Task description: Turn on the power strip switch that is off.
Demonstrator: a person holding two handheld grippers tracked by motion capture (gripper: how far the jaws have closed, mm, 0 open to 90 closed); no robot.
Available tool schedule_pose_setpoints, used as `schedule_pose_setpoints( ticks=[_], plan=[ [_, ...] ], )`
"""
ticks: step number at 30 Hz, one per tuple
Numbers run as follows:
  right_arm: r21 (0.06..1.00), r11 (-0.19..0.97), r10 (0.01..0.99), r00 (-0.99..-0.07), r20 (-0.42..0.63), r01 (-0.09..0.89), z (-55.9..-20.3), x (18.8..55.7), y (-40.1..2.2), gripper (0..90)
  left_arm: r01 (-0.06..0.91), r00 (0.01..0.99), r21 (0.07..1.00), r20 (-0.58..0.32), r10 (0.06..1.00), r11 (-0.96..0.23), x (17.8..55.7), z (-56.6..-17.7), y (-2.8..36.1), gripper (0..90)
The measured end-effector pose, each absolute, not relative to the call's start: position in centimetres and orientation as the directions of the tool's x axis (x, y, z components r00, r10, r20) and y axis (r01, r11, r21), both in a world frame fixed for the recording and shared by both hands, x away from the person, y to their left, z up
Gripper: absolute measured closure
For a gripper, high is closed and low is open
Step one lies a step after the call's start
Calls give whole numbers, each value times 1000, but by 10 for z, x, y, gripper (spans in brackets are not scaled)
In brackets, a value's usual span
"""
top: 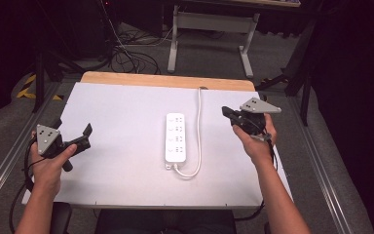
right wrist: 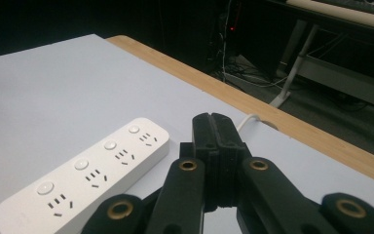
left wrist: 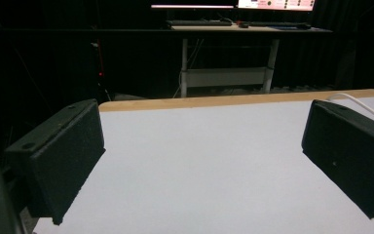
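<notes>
White power strip (top: 176,137) mid-table, cord (top: 198,127) running to far edge, right gripper (top: 228,112) jaws pressed together, empty, beside strip, left gripper (top: 86,134) jaws wide, empty, near left edge.

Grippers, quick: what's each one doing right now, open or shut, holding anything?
Left gripper: jaws wide open, nothing between them, over the bare table.
Right gripper: jaws shut, holding nothing, beside the power strip.

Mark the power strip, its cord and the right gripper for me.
power strip (top: 176,138): high view, middle of its white top face.
cord (top: 198,127): high view, straight run beside the strip.
right gripper (right wrist: 212,127): right gripper view, tips of the shut jaws.
</notes>
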State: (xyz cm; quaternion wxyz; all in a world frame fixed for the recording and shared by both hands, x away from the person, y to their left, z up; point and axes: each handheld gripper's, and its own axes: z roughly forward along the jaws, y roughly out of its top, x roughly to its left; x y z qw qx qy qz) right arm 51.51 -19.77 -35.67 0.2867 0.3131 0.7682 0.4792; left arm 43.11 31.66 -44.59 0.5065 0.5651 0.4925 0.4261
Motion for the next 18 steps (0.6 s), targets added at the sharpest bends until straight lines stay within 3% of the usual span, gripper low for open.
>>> schedule_pose_setpoints(
  ticks=[18],
  plan=[
    [860,468,654,-734,-181,204,-345,541,-132,900,125,158,992,-17,987,-3,432,-446,317,27]
  ],
)
